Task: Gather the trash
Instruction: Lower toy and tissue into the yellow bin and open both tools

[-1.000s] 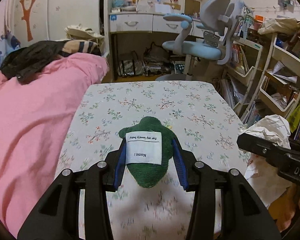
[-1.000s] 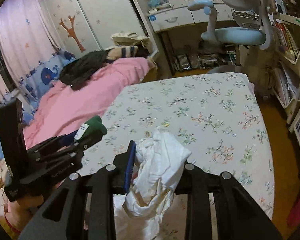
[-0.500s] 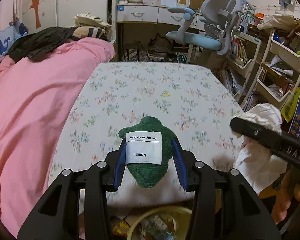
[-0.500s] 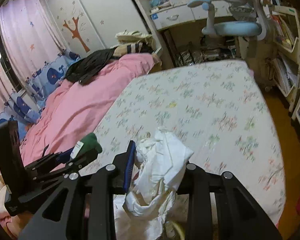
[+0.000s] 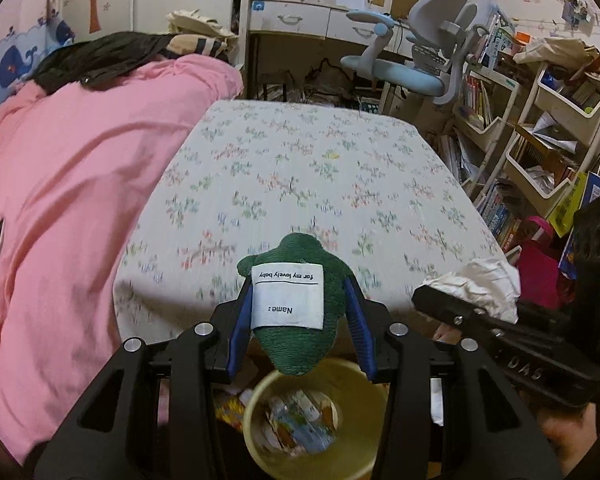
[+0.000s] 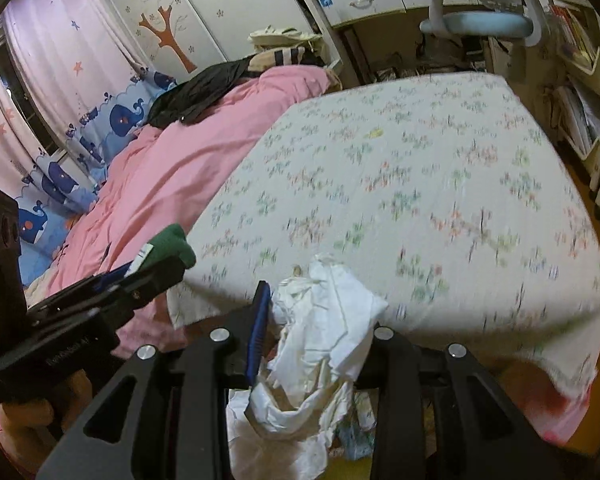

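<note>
So the left gripper (image 5: 296, 312) had its blue pads clamped on a green knitted thing (image 5: 296, 340) with a white "Name:" label – it hung right over the yellow bin (image 5: 364, 432), which already had wrappers in it. The right gripper (image 6: 316, 336) was pinching a crumpled wad of white paper (image 6: 320, 344) just past the near edge of the floral bedsheet (image 6: 420, 184), pink blanket (image 5: 60, 200) off to the left.

left gripper (image 5: 296, 312) clamped, right gripper (image 6: 320, 320) apparently gripping
</note>
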`<state>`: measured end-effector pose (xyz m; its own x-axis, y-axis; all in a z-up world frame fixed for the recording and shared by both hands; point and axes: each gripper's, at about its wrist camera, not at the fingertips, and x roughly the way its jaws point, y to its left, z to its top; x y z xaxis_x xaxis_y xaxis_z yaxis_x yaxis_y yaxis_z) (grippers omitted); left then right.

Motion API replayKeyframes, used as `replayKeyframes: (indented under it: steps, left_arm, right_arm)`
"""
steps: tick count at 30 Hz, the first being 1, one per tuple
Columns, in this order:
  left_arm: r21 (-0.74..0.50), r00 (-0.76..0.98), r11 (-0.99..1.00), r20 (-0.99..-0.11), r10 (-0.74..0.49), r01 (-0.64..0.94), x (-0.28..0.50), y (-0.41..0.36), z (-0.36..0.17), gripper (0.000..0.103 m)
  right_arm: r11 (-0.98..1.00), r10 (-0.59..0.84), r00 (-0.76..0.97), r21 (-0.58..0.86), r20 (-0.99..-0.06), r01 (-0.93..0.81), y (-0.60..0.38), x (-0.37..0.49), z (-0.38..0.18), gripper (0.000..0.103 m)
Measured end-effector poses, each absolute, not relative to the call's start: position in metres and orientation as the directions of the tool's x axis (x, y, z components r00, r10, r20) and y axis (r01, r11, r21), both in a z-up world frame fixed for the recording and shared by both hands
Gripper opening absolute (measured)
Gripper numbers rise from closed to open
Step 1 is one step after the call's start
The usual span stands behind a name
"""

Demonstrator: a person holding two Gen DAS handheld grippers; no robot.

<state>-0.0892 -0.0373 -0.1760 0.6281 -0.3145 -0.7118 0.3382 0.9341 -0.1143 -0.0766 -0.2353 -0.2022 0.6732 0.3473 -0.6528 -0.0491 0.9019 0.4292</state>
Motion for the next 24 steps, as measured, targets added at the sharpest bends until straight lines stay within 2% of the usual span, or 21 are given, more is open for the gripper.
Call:
replayKeyframes:
  steps: [15,17,19,24]
  left_arm:
    - [-0.095,0.603,0.94,-0.745,-0.286,0.328,-0.124,-0.034,-0.181,0.042]
    - [-0.099,0.582,0.943,-0.765,-0.276,0.318,-0.127,-0.033,-0.188,0.042]
    - [-0.11,0.546,0.945,-0.793,-0.27,0.307,-0.13,-0.033,-0.2,0.042]
    - [-0.129,0.46,0.945,-0.848,-0.263,0.301,-0.14,-0.032,-0.229,0.043]
  right_arm:
    - [0.891,0.378,0.605,0.453,-0.701,-0.032,-0.218,-0.102,-0.225,0.037]
    - [0.891,0.377,0.584,0.453,-0.719,-0.016,-0.217,-0.103,-0.231,0.041]
    - [0.894,0.367,0.563,0.447,-0.741,0.006,-0.217,-0.103,-0.238,0.055]
    - [0.896,0.34,0.564,0.441,-0.753,0.05,-0.225,-0.107,-0.239,0.065]
